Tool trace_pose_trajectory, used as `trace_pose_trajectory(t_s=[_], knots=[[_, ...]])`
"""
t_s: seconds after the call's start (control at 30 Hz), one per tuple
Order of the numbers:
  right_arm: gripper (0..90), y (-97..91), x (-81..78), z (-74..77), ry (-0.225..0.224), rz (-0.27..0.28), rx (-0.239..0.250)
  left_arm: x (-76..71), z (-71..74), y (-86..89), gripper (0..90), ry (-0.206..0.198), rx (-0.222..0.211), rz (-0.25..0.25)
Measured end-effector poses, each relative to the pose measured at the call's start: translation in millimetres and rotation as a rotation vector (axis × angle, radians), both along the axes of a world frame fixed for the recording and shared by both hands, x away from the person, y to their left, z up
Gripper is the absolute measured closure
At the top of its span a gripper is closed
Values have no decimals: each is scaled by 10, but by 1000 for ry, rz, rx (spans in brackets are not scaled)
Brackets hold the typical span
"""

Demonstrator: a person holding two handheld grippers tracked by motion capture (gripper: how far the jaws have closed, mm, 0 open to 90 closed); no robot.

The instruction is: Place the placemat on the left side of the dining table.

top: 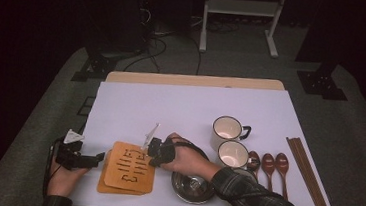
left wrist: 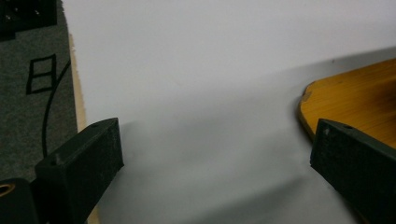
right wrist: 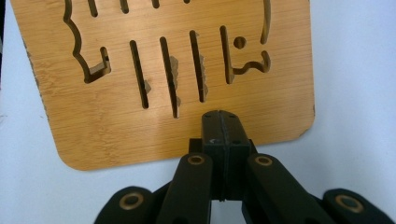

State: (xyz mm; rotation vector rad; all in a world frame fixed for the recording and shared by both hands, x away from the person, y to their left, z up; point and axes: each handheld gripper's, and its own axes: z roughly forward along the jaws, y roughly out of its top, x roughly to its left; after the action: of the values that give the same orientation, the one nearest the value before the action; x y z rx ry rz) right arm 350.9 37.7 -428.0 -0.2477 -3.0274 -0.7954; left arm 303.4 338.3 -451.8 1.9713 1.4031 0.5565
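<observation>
Two stacked wooden trivets (top: pixel 130 171) with cut-out slots lie on the white sheet (top: pixel 170 107) near the table's front edge. My right gripper (top: pixel 153 148) hovers over the top trivet's near-right edge. In the right gripper view its jaws (right wrist: pixel 222 122) are pressed together with nothing between them, tips just over the trivet (right wrist: pixel 163 79) edge. To the left of the stack, my left gripper (top: pixel 97 158) points at it. In the left gripper view its jaws (left wrist: pixel 215 149) stand wide open over bare sheet, with the trivet's rounded corner (left wrist: pixel 355 102) by the right jaw.
A steel bowl (top: pixel 192 188) sits under the right forearm. Behind it stand two white mugs (top: pixel 227 128) (top: pixel 233 153). Three brown spoons (top: pixel 268 165) and chopsticks (top: pixel 308 174) lie at the right. The sheet's left edge and the table edge (left wrist: pixel 77 93) run close to the left gripper.
</observation>
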Motion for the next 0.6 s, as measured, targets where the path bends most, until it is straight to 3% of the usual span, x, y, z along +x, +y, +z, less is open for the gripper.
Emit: trace_pose_trajectory(t_s=[0.3,0.6], knots=[[897,-1,-2,-3,-8,8,-1,-123,312,-19,12,-41,-44,29],[897,-1,-2,-4,-11,9,1,-213,537,-81,14,-62,-123,-2]])
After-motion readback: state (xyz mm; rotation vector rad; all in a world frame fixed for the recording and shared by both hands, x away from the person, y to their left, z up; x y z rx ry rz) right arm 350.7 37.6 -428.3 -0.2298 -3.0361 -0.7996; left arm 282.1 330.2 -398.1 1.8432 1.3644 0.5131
